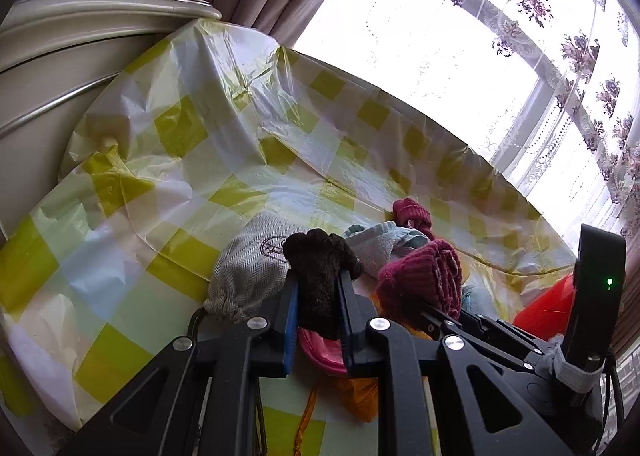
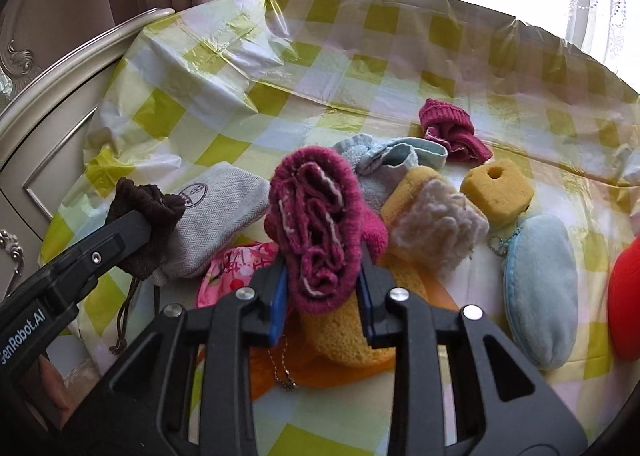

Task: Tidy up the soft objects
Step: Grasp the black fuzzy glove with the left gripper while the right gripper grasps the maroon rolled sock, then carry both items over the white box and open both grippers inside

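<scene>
Checked-cloth table (image 2: 400, 68) | left gripper (image 1: 318, 288) fingers clamped on brown knit (image 1: 320, 272); right gripper (image 2: 322, 288) fingers clamped on maroon knit roll (image 2: 316, 216) | light, soft, squashy; pinch mid-bundle

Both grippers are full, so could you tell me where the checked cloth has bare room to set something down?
The yellow-checked cloth is bare along the far side, beyond the small maroon knit, and left of the grey pouch. It is crowded from that pouch across the sponges to the blue purse.
</scene>
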`<move>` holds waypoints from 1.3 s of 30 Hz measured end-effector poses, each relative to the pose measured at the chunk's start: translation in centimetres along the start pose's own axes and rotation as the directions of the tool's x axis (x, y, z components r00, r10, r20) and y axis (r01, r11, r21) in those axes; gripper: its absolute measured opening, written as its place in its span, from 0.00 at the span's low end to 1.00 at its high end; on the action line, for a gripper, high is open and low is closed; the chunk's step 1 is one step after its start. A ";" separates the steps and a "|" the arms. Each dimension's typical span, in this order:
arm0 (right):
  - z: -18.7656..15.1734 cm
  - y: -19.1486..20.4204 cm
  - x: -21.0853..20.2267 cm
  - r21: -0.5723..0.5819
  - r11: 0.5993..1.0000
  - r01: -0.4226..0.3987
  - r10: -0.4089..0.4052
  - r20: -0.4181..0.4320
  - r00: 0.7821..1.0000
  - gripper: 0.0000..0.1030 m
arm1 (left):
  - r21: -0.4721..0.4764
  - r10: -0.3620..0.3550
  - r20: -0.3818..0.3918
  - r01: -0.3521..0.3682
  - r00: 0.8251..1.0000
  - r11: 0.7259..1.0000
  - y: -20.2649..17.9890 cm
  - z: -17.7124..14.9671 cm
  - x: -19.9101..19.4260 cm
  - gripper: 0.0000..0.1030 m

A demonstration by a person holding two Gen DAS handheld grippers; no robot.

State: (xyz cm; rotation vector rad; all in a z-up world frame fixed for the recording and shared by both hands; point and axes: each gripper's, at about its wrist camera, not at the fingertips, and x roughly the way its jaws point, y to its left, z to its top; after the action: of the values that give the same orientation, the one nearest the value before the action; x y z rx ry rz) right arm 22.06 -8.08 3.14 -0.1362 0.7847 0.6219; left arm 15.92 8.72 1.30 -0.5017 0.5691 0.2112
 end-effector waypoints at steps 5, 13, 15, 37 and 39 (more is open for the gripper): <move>-0.8 -1.8 -3.5 0.051 0.998 0.025 -0.028 0.055 0.998 0.32 | 0.044 -0.042 0.015 0.041 0.999 0.998 -2.0 -0.1 -1.1 0.17; -3.5 -5.4 -8.9 0.112 0.991 0.070 -0.079 0.083 0.993 0.32 | 0.098 -0.122 -0.024 0.123 0.992 0.988 -6.0 -1.4 -2.6 0.17; -4.4 -6.6 -10.3 0.145 0.986 0.077 -0.090 0.086 0.992 0.32 | 0.113 -0.147 -0.039 0.150 0.988 0.982 -7.3 -1.9 -2.9 0.17; -18.3 -22.3 -26.0 0.473 0.817 0.330 -0.356 -0.037 0.934 0.32 | 0.312 -0.404 -0.362 0.517 0.840 0.797 -25.8 -11.8 -5.5 0.17; -19.9 -24.0 -27.3 0.509 0.783 0.358 -0.378 -0.068 0.923 0.32 | 0.327 -0.413 -0.396 0.546 0.820 0.771 -27.5 -12.8 -5.6 0.17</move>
State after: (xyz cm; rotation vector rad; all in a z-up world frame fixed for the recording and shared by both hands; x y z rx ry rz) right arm 8.66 -47.28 5.41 0.2131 0.8350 0.0247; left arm 14.27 -21.72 5.97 -0.2328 0.7414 -0.4994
